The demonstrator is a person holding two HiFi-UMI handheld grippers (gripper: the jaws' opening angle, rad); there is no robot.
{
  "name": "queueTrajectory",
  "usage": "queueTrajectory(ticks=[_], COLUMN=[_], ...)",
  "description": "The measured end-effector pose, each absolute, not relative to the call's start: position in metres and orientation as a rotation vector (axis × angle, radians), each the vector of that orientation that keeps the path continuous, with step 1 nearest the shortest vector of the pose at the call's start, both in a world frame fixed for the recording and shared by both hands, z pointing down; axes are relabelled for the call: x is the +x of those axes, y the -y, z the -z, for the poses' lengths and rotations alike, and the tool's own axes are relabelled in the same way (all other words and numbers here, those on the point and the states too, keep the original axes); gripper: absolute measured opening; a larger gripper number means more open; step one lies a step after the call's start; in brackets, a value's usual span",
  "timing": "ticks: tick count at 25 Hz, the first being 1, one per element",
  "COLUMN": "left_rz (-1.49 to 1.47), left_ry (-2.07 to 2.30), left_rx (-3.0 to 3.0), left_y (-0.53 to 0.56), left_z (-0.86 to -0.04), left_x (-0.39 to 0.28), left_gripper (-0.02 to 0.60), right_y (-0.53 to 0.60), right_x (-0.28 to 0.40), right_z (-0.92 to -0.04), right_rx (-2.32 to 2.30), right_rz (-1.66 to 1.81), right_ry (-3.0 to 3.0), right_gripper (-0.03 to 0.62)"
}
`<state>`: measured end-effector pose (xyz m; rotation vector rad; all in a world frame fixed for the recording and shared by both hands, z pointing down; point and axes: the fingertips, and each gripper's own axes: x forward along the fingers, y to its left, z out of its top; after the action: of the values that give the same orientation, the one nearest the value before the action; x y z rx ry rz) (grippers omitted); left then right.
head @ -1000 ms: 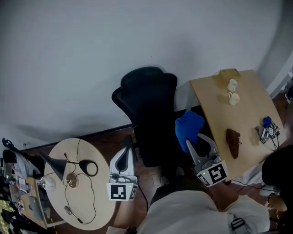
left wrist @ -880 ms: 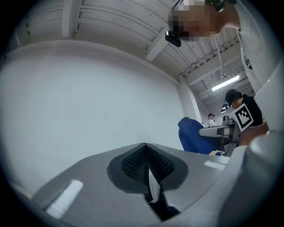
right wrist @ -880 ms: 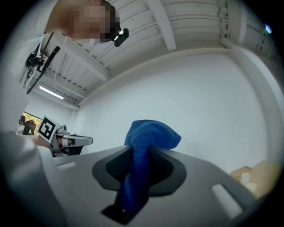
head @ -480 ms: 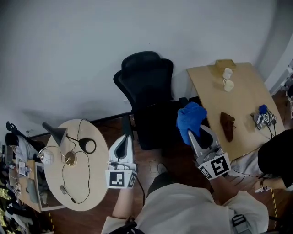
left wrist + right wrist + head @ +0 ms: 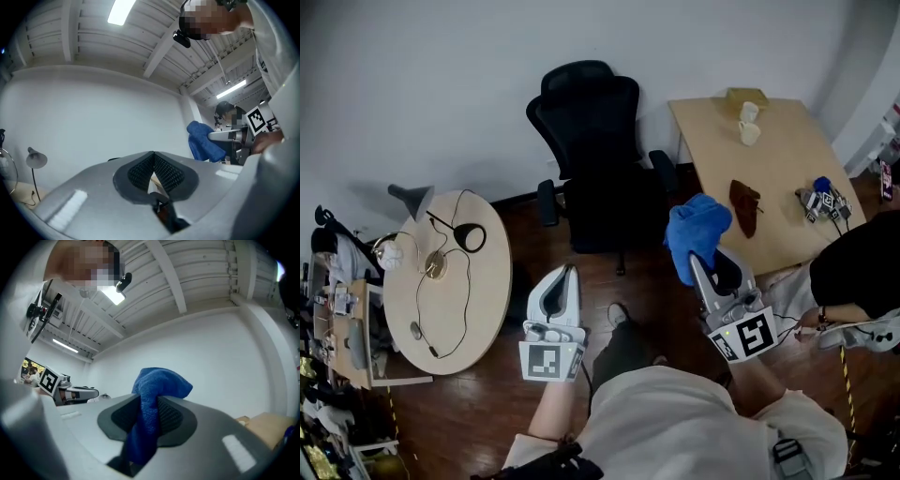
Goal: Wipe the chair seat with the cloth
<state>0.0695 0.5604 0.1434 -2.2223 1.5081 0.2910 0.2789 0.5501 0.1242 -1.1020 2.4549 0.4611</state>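
A black office chair [image 5: 595, 159] stands against the white wall in the head view, its seat facing me. My right gripper [image 5: 705, 265] is shut on a blue cloth [image 5: 696, 230], which bunches up above the jaws [image 5: 157, 390] and hangs to the right of the chair's base. My left gripper [image 5: 560, 284] is held low over the wood floor, below and left of the chair. Its jaws meet at the tips with nothing between them [image 5: 153, 159]. The left gripper view also catches the blue cloth [image 5: 204, 140] in the other gripper. Both grippers are well short of the seat.
A round table [image 5: 483, 300] at the left carries a lamp [image 5: 412, 199] and cables. A wooden table [image 5: 773, 178] at the right holds two cups, a brown object and a small blue-grey device. Cluttered shelves fill the far left edge. A second person's arm shows at the right edge.
The view has pulled back from the chair, which now appears farther up the frame. Both grippers have moved down and apart from it; the right one still holds the cloth.
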Motion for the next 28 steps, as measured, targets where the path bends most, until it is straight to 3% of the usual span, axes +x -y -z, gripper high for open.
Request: queueTrajectory(ticks=[13,20,25,28], left_rz=[-0.348,-0.024,-0.321,-0.344], left_ry=[-1.462,-1.583,-1.518,-1.503], left_rx=[-2.201,-2.255,-2.203,-2.218], left_y=[-0.654,-0.657,-0.664,-0.668], left_z=[-0.107,-0.152,-0.113,-0.109], left_x=[0.063,0.017,0.014,0.015], left_gripper=[0.029,0.029,0.029,0.029], right_y=[-0.634,-0.630,-0.637,-0.642], right_x=[0.271,0.240,0.231,0.231], right_z=[-0.097,-0.112,-0.112,-0.107], right_rx=[-1.058,-1.061,-1.081,-1.094], right_rz=[-0.469,-0.433,-0.452,-0.461], right_ry=[-2.429,-2.446,-2.464,-2.465], right_gripper=[0.097,0.097,0.097,0.097])
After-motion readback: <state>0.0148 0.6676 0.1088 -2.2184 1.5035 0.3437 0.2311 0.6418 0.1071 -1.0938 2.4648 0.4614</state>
